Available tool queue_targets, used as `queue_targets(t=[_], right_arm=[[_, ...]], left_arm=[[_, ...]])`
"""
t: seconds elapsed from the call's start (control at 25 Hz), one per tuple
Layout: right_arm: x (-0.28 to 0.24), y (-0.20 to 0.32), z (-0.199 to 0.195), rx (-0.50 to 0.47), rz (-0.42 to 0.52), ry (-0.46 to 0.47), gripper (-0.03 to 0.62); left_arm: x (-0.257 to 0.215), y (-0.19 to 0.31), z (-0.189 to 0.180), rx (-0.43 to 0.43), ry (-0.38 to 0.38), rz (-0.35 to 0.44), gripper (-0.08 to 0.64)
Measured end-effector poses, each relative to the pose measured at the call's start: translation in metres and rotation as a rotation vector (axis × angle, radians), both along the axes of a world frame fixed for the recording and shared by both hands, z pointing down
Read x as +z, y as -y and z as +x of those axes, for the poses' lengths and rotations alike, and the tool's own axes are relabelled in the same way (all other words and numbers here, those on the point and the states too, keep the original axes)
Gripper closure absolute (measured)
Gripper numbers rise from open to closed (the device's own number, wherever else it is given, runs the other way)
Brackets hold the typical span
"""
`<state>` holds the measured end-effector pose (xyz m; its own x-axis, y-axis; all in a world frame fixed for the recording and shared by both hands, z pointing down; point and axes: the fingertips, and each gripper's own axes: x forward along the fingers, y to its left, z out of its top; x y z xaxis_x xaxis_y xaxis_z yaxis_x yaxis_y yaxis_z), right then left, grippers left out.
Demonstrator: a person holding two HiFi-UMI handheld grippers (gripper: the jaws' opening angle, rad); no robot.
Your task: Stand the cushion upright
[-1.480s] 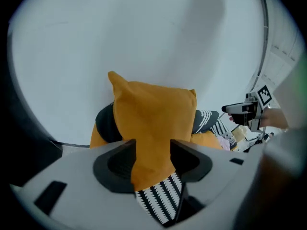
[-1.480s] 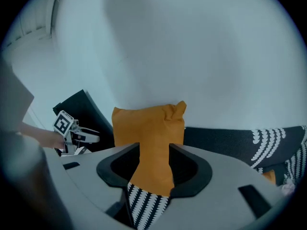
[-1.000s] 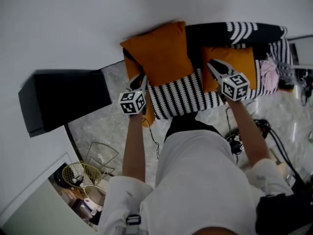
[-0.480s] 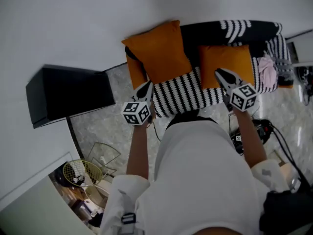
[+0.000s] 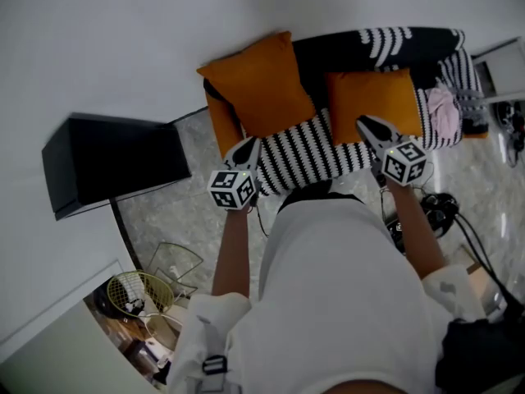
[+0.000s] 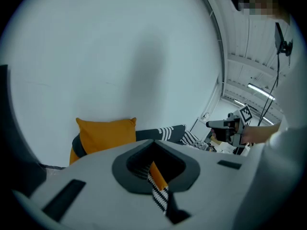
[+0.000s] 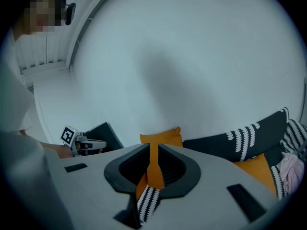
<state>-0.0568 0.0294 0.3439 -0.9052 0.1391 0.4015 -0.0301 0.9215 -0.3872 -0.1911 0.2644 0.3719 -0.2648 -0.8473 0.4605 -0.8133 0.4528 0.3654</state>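
Observation:
An orange cushion (image 5: 258, 84) stands upright against the wall at the left end of the black-and-white striped sofa (image 5: 308, 150); it also shows in the left gripper view (image 6: 105, 133) and the right gripper view (image 7: 162, 137). A second orange cushion (image 5: 373, 105) leans on the sofa back to its right. My left gripper (image 5: 246, 148) hovers at the sofa's front left edge, shut on nothing (image 6: 154, 163). My right gripper (image 5: 367, 127) points at the second cushion's lower left corner. Its jaws have just been closing and show only a thin slit (image 7: 154, 150), with nothing held.
A black cabinet (image 5: 115, 158) stands left of the sofa on the marble floor. A wire basket (image 5: 135, 290) sits near my left leg. Cables and a plug box (image 5: 431, 208) lie on the floor at right. A pink cloth (image 5: 443, 109) rests on the sofa's right end.
Both grippers have drawn back from the cushions toward my body and risen a little. The left jaws went from slightly apart to shut. The cushions stay where they were.

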Motion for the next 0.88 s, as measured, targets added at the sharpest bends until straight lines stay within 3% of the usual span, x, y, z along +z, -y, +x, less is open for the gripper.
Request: queue_targets(t=[0.4,0.88], right_arm=[[0.009,-0.002,0.013,0.052,-0.008,-0.016,0.518],[-0.001,-0.001,0.033,0.178,-0.004,0.044,0.518]], left_arm=[[0.002,0.01,-0.014,0.045,-0.004,0.02,0.558],[0.021,0.043,-0.015,0.255,-0.028,-0.004,0.558]])
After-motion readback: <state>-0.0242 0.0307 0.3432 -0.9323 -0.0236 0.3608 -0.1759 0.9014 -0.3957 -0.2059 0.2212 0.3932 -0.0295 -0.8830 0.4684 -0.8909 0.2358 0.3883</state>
